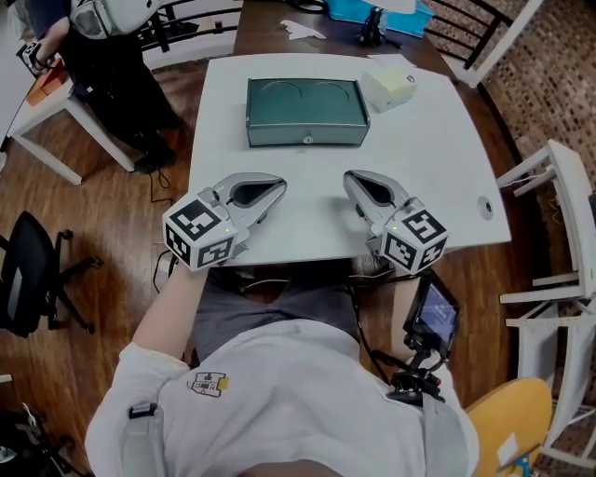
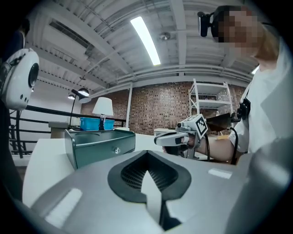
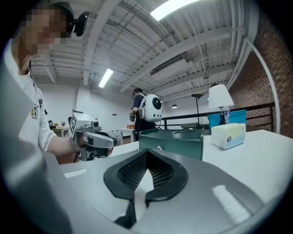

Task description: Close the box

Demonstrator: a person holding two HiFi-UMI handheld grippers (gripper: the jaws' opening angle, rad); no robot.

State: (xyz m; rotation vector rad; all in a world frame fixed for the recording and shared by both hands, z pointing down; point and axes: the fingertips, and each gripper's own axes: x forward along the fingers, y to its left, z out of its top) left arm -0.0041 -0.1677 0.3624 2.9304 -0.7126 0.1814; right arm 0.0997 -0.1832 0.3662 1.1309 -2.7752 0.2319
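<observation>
A dark green metal box (image 1: 307, 112) stands at the far middle of the white table (image 1: 447, 158). Its lid lies flat on top, and a small knob (image 1: 307, 139) shows on its front face. My left gripper (image 1: 276, 186) hovers over the table's near edge, well short of the box, with its jaws together and nothing in them. My right gripper (image 1: 351, 179) is level with it on the right, also shut and empty. The box (image 2: 98, 146) appears ahead and left in the left gripper view, and the box (image 3: 176, 139) sits ahead in the right gripper view.
A white tissue box (image 1: 388, 88) sits right of the green box. A blue bin (image 1: 382, 11) stands on the table behind. A person in black (image 1: 112, 56) stands at the far left. White chairs (image 1: 559, 233) are on the right and a black office chair (image 1: 28, 279) on the left.
</observation>
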